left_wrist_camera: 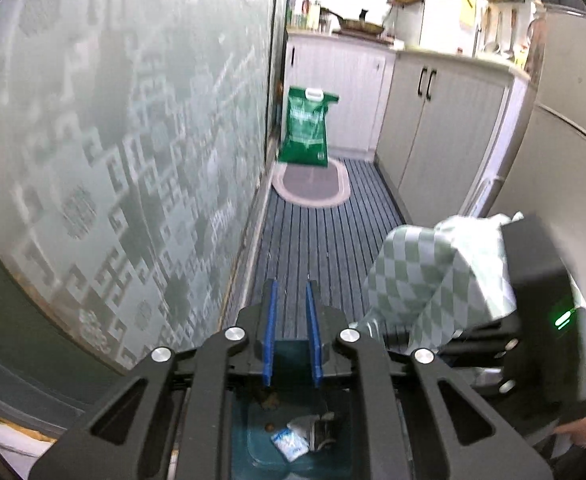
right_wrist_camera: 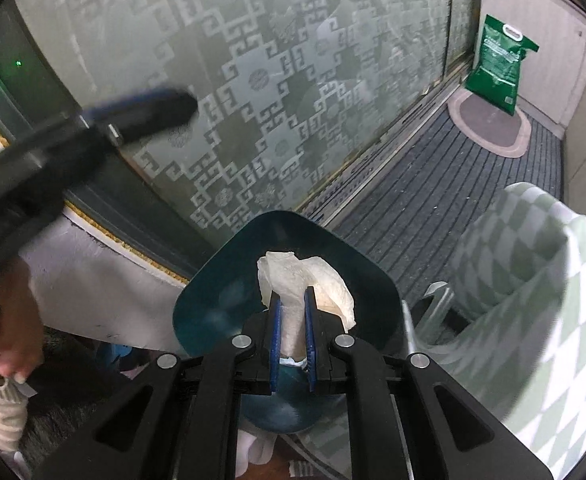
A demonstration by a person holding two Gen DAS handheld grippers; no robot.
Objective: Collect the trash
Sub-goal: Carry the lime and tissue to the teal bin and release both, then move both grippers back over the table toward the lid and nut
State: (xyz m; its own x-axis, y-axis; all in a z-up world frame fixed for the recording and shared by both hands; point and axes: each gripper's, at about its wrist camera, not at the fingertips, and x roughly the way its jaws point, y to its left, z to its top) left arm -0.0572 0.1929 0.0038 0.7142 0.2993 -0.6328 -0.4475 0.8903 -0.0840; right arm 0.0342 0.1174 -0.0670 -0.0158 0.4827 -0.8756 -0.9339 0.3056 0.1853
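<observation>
Right hand-held gripper (right_wrist_camera: 292, 314) is clamped on a crumpled white tissue (right_wrist_camera: 305, 280), which sticks out ahead of the blue fingertips. Directly under and ahead of it is the teal bin (right_wrist_camera: 213, 304); what looks like its raised lid stands just beyond the tissue. Left hand-held gripper (left_wrist_camera: 292, 332) holds nothing, its jaws standing apart with a narrow gap, and hangs above the same bin. Below its fingers the bin interior shows trash already collected: a small blue-and-white packet (left_wrist_camera: 290, 445), a grey scrap (left_wrist_camera: 317, 429) and brown crumbs.

Step in hand, as judged: depositing the tissue. The next move calls for lowering the right gripper over the opening, then parting the jaws so the tissue falls inside. A checked cloth (right_wrist_camera: 533, 288) lies right of the bin; keep the release clear of it.
</observation>
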